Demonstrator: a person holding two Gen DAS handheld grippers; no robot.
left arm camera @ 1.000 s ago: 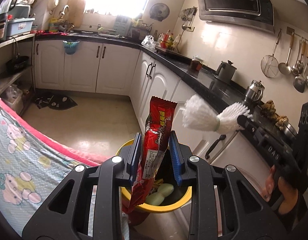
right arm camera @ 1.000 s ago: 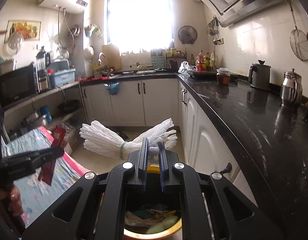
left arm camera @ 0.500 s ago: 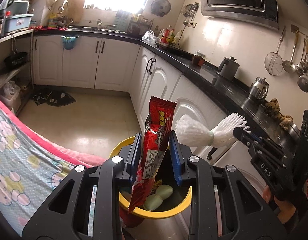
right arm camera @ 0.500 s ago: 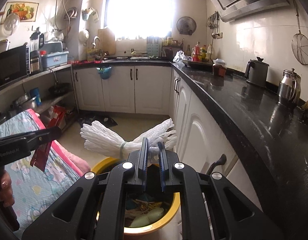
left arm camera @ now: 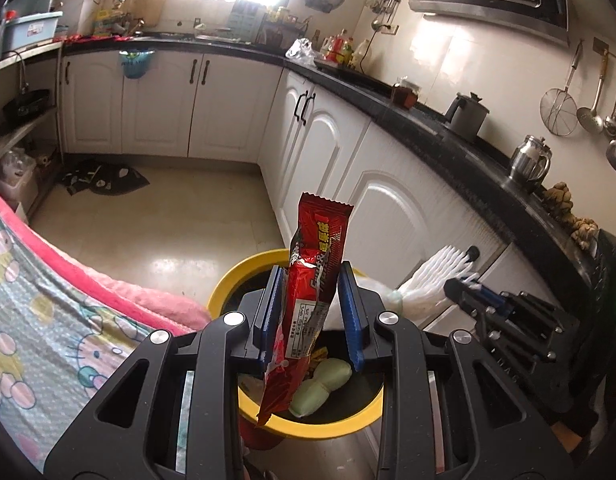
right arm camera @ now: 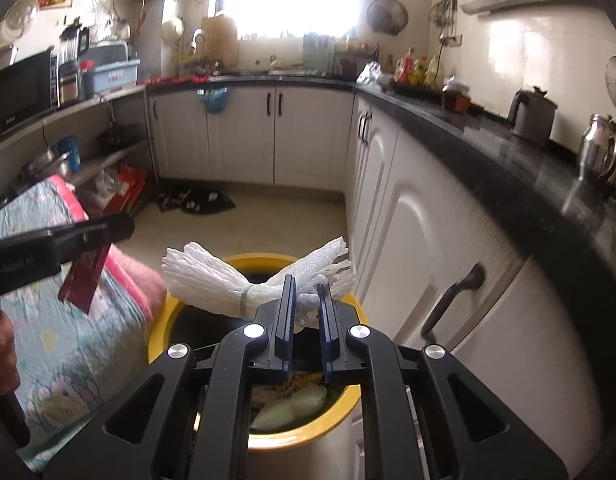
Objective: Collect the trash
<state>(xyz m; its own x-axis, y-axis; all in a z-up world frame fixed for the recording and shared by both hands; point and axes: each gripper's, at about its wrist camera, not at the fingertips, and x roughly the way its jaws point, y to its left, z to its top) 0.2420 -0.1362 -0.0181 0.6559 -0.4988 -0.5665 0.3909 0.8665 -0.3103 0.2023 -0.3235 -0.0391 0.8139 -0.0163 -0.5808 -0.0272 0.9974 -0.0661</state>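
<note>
My left gripper (left arm camera: 309,280) is shut on a red snack wrapper (left arm camera: 313,272) and holds it upright over the yellow-rimmed trash bin (left arm camera: 232,280). My right gripper (right arm camera: 306,292) is shut on a white foam fruit net (right arm camera: 212,280) tied with a green band, just above the bin's rim (right arm camera: 158,332). The foam net (left arm camera: 431,284) and the right gripper (left arm camera: 463,290) also show at the right of the left wrist view. The left gripper (right arm camera: 120,226) with the wrapper (right arm camera: 86,280) shows at the left of the right wrist view. Green and brown trash (left arm camera: 319,388) lies inside the bin.
A table with a pink-edged cartoon cloth (left arm camera: 48,312) stands left of the bin. White cabinets (left arm camera: 387,216) under a black counter (right arm camera: 507,156) run along the right. A dark mat (left arm camera: 104,176) lies on the tiled floor beyond.
Both grippers have come lower and closer to the bin. The foam net now hangs just over the rim; the wrapper is still held above the opening.
</note>
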